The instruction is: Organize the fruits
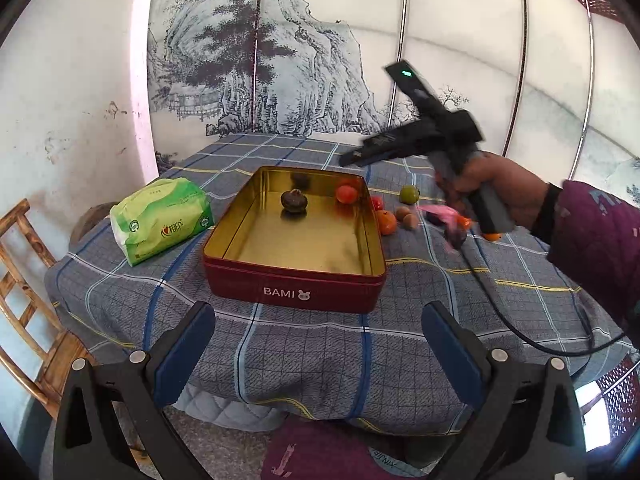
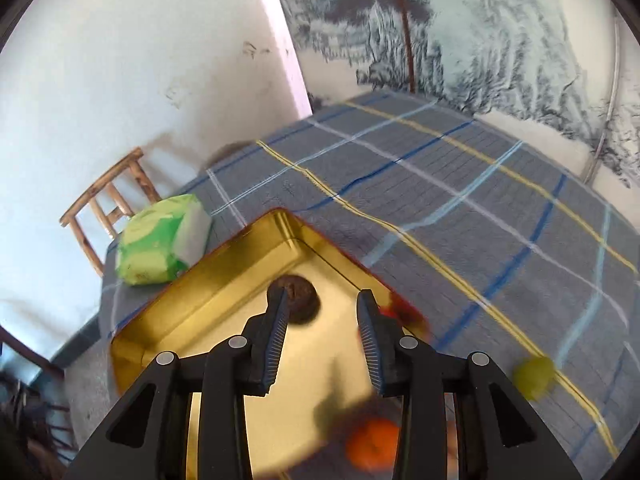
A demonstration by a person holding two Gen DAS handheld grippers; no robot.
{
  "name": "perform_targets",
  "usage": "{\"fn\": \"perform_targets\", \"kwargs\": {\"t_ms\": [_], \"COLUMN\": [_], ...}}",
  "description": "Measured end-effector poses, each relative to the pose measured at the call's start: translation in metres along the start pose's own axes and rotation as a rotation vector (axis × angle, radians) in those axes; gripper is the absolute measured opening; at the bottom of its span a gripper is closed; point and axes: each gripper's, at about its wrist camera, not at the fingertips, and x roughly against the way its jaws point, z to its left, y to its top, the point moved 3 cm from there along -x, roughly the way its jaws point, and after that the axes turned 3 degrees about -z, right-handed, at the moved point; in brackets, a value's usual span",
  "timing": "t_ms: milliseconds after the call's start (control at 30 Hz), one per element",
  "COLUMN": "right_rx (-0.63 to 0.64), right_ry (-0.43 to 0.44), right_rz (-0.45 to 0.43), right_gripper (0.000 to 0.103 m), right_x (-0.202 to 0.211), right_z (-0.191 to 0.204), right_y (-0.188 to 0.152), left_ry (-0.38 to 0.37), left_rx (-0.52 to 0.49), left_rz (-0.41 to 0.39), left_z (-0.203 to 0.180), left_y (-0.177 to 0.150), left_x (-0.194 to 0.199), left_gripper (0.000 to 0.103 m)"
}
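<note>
Item: red tin (image 1: 294, 286), one dark fruit (image 1: 294, 201) inside. Loose fruits, including an orange (image 1: 386, 222) and a green one (image 1: 409, 194), lay just right of the tin. Right gripper (image 2: 323, 338), spread and empty, hovered nearer them; left gripper (image 1: 320, 344) gaped, well back.

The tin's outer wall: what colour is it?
Dark red tin, white BAMI lettering, gold inside; left wrist view shows it best.

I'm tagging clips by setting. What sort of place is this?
Probably a lived-in home room: a table under a plaid cloth, a wooden chair by a scuffed wall, and an ink-landscape folding screen behind.
</note>
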Motion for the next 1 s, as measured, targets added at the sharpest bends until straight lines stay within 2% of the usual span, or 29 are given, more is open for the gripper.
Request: {"fn": "perform_targets", "kwargs": {"t_ms": [67,133,233,400,533,633,700,767,867,933,967,1000], "right_rx": [0.059,0.145,0.18,0.213,0.224,0.195,0.204,0.182,0.093,0.019,-0.014,-0.071], "right_ry": [0.001,-0.035,-0.051,-0.06,-0.07,-0.06,-0.068,-0.088,-0.084,-0.169,-0.208,-0.289], "right_rz": [0.034,0.118,0.179,0.187,0.202,0.251,0.217,0.146,-0.015,-0.108,-0.126,-0.135], "right_gripper": [0.038,0.038,0.038,0.038,0.041,0.041,0.04,0.039,0.039,0.039,0.039,0.039], "right_x": [0.016,0.026,0.025,0.008,-0.012,-0.025,-0.018,0.003,0.068,0.122,0.136,0.156], "right_z": [-0.003,-0.007,-0.01,-0.01,-0.015,-0.019,-0.015,-0.014,-0.019,-0.034,-0.043,-0.061], "right_y": [-0.018,-0.046,-0.068,-0.073,-0.075,-0.08,-0.082,-0.083,-0.092,-0.117,-0.128,-0.147], "left_ry": [-0.02,-0.038,-0.046,-0.022,-0.02,-0.015,-0.022,-0.032,-0.061,-0.095,-0.133,-0.164], "left_rx": [-0.005,-0.016,-0.047,-0.069,-0.068,-0.078,-0.085,-0.096,-0.139,-0.172,-0.186,-0.19], "left_rz": [-0.005,0.0,0.014,0.008,0.036,0.047,0.038,0.028,0.011,0.012,0.019,0.028], "left_z": [-0.003,-0.008,-0.017,-0.019,-0.019,-0.02,-0.023,-0.026,-0.036,-0.046,-0.053,-0.059], "left_y": [0.0,0.0,-0.001,0.001,-0.001,-0.001,0.0,0.002,0.007,0.012,0.015,0.018], "left_x": [0.0,-0.002,-0.005,-0.003,-0.009,-0.01,-0.007,-0.005,-0.003,-0.005,-0.008,-0.011], "left_gripper": [0.102,0.102,0.102,0.102,0.102,0.102,0.102,0.102,0.102,0.102,0.102,0.102]}}
